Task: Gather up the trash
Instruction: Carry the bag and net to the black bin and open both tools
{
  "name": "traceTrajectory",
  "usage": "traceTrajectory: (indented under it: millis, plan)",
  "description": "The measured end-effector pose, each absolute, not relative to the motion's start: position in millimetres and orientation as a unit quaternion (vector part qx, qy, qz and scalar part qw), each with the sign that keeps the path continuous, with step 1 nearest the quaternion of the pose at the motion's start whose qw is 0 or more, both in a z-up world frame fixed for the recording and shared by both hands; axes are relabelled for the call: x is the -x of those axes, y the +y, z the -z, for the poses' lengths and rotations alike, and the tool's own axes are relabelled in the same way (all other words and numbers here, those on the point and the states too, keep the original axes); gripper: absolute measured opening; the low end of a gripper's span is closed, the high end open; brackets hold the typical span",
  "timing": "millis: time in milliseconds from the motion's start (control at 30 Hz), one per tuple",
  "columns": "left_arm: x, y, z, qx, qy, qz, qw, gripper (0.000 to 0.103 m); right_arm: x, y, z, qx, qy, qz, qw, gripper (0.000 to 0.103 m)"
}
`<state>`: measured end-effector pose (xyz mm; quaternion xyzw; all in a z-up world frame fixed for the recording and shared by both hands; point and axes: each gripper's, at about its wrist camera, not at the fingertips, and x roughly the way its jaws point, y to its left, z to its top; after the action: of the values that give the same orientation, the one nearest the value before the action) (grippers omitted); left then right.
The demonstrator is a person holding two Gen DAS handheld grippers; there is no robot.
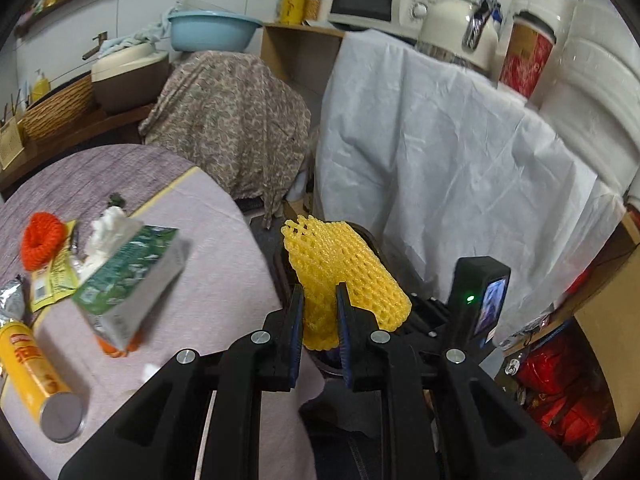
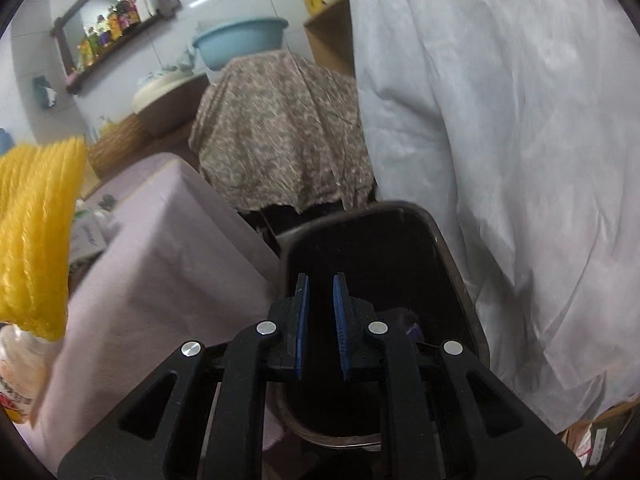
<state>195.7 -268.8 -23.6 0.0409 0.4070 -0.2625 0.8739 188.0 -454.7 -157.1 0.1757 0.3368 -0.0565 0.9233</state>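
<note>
My left gripper [image 1: 320, 286] is shut on a yellow foam fruit net [image 1: 340, 276], which sticks out ahead of the pads, just off the table's edge. Behind the net shows the dark rim of the black trash bin [image 1: 372, 240]. In the right wrist view the same net [image 2: 36, 232] is a blurred mass at the far left. My right gripper [image 2: 321, 276] hangs over the mouth of the bin [image 2: 452, 264], its blue pads nearly together with nothing between them. A small purple scrap [image 2: 412, 326] lies in the bin.
The table with the lilac cloth [image 1: 224, 280] holds a green tissue pack [image 1: 132, 280], an orange scrubber [image 1: 40, 246], a yellow wrapper [image 1: 56, 276], a foil wrapper [image 1: 10, 300] and a yellow can [image 1: 36, 380]. White sheeting [image 1: 440, 168] and a flowered cloth [image 1: 232, 120] flank the bin.
</note>
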Motion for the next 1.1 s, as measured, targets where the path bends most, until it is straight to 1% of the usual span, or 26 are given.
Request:
traceTrajectory:
  millis: [33, 67, 133, 167, 200, 333, 400, 467, 533, 567, 600, 633, 667, 700, 733, 767, 800, 867, 1033, 1100]
  plan:
    - [-197.9, -276.7, 26.9, -0.047, 0.41, 0.26, 0.873, 0.016, -191.3, -453.1, 161.8, -0.178, 0.343, 0.058, 0.921, 0.015]
    - [-200.3, -284.5, 30.6, -0.051, 0.414, 0.257, 0.872, 0.016, -195.4, -450.7, 166.1, -0.18, 0.348, 0.057, 0.918, 0.018]
    - [-207.0, -298.6, 37.9, -0.057, 0.422, 0.248, 0.87, 0.016, -194.6, -449.1, 172.4, -0.182, 0.353, 0.057, 0.916, 0.034]
    - [-210.5, -305.5, 41.7, -0.059, 0.426, 0.243, 0.869, 0.016, -190.5, -448.5, 173.3, -0.179, 0.348, 0.063, 0.918, 0.051]
    - [-213.0, -311.2, 44.1, -0.063, 0.427, 0.239, 0.87, 0.016, -184.2, -448.6, 173.5, -0.176, 0.338, 0.069, 0.922, 0.062]
    - [-223.4, -334.9, 56.9, -0.084, 0.436, 0.223, 0.868, 0.016, -170.1, -449.9, 172.0, -0.178, 0.325, 0.087, 0.925, 0.068]
    - [-226.7, -346.0, 63.1, -0.096, 0.44, 0.22, 0.865, 0.016, -156.9, -451.1, 170.9, -0.176, 0.322, 0.095, 0.925, 0.074]
    - [-227.0, -353.7, 67.1, -0.106, 0.439, 0.221, 0.864, 0.016, -148.0, -452.7, 168.6, -0.171, 0.315, 0.104, 0.928, 0.075]
    - [-227.6, -356.7, 70.6, -0.108, 0.442, 0.22, 0.863, 0.016, -141.8, -452.2, 168.1, -0.164, 0.315, 0.114, 0.928, 0.082]
    - [-227.6, -356.6, 71.7, -0.107, 0.442, 0.22, 0.863, 0.019, -137.9, -453.3, 168.2, -0.163, 0.315, 0.116, 0.928, 0.085]
    - [-226.9, -356.4, 72.0, -0.108, 0.441, 0.221, 0.863, 0.023, -135.7, -452.7, 168.3, -0.16, 0.313, 0.12, 0.928, 0.085]
    - [-225.6, -356.3, 71.5, -0.11, 0.44, 0.222, 0.863, 0.034, -132.7, -454.0, 168.3, -0.16, 0.313, 0.123, 0.928, 0.085]
    - [-223.0, -354.5, 69.3, -0.112, 0.435, 0.222, 0.865, 0.05, -131.4, -453.6, 168.3, -0.16, 0.313, 0.127, 0.927, 0.085]
    - [-220.6, -353.3, 66.3, -0.11, 0.429, 0.223, 0.868, 0.058, -130.6, -453.7, 168.8, -0.162, 0.313, 0.129, 0.927, 0.085]
    - [-216.8, -350.0, 61.3, -0.103, 0.417, 0.225, 0.875, 0.069, -130.4, -453.2, 168.9, -0.166, 0.314, 0.13, 0.926, 0.085]
    - [-213.5, -347.7, 56.8, -0.097, 0.406, 0.226, 0.88, 0.074, -130.6, -452.2, 168.6, -0.17, 0.315, 0.129, 0.925, 0.085]
    - [-209.0, -344.4, 50.5, -0.093, 0.394, 0.228, 0.886, 0.077, -130.3, -451.1, 168.0, -0.175, 0.314, 0.126, 0.925, 0.085]
    - [-201.4, -340.4, 40.3, -0.09, 0.375, 0.234, 0.893, 0.086, -126.6, -448.8, 165.1, -0.177, 0.306, 0.128, 0.927, 0.085]
    - [-178.4, -327.6, 17.5, -0.075, 0.351, 0.261, 0.896, 0.094, -120.7, -436.3, 158.1, -0.161, 0.288, 0.132, 0.935, 0.085]
    - [-169.9, -323.1, 11.3, -0.079, 0.342, 0.27, 0.897, 0.096, -121.8, -427.8, 154.2, -0.146, 0.292, 0.125, 0.937, 0.085]
